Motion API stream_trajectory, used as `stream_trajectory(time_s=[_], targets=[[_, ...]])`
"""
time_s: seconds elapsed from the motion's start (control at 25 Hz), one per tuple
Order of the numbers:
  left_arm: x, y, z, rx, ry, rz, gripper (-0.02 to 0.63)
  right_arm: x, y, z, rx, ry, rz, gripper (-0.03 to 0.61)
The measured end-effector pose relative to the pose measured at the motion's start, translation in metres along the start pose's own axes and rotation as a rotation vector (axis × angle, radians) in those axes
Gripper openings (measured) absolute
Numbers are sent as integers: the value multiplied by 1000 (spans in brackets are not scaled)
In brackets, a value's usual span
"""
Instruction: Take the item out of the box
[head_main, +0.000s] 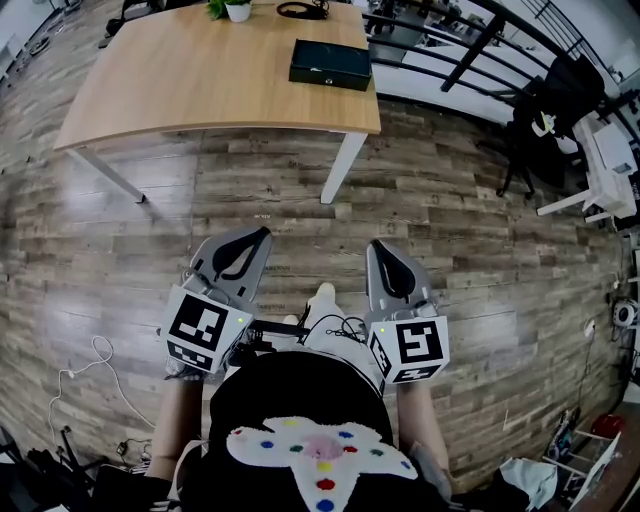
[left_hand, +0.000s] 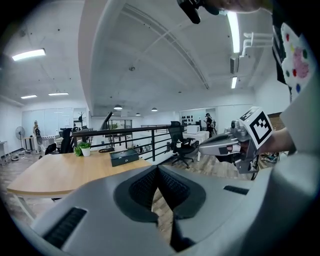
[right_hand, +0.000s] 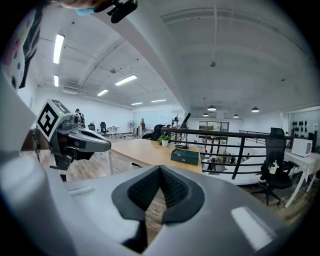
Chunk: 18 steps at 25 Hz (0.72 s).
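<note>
Head view: box, long side crosswise, lies well ahead on bench, prob. nearer right gripper than left gripper; both clenched, empty.

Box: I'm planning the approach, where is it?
Head view: the box sits at the right end of the wooden table, right of the potted plant.

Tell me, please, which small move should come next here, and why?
Probably step forward to the table and carry both grippers toward the dark box. The box lies closed near the table's right edge, well apart from the left gripper and the right gripper, which hang over the floor, jaws together with nothing between.
</note>
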<state>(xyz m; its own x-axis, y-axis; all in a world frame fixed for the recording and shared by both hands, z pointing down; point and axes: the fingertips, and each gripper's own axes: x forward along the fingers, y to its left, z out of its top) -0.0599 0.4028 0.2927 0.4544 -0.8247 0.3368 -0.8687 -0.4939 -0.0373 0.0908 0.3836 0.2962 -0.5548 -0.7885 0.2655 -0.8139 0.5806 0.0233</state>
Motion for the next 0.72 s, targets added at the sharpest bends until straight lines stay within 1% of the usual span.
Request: stream_trajectory(time_s=[0.2, 0.36, 0.48, 0.72], targets=[[2, 9, -2, -8, -1, 22, 5, 4, -2, 4, -13, -20, -5, 9], [11, 14, 3, -23, -20, 34, 5, 17, -8, 6, -16, -27, 10, 9], [21, 21, 5, -26, -18, 41, 5, 30, -12, 8, -18, -25, 25, 9], [48, 38, 12, -29, -19, 58, 5, 59, -37, 10, 0, -22, 32, 9]])
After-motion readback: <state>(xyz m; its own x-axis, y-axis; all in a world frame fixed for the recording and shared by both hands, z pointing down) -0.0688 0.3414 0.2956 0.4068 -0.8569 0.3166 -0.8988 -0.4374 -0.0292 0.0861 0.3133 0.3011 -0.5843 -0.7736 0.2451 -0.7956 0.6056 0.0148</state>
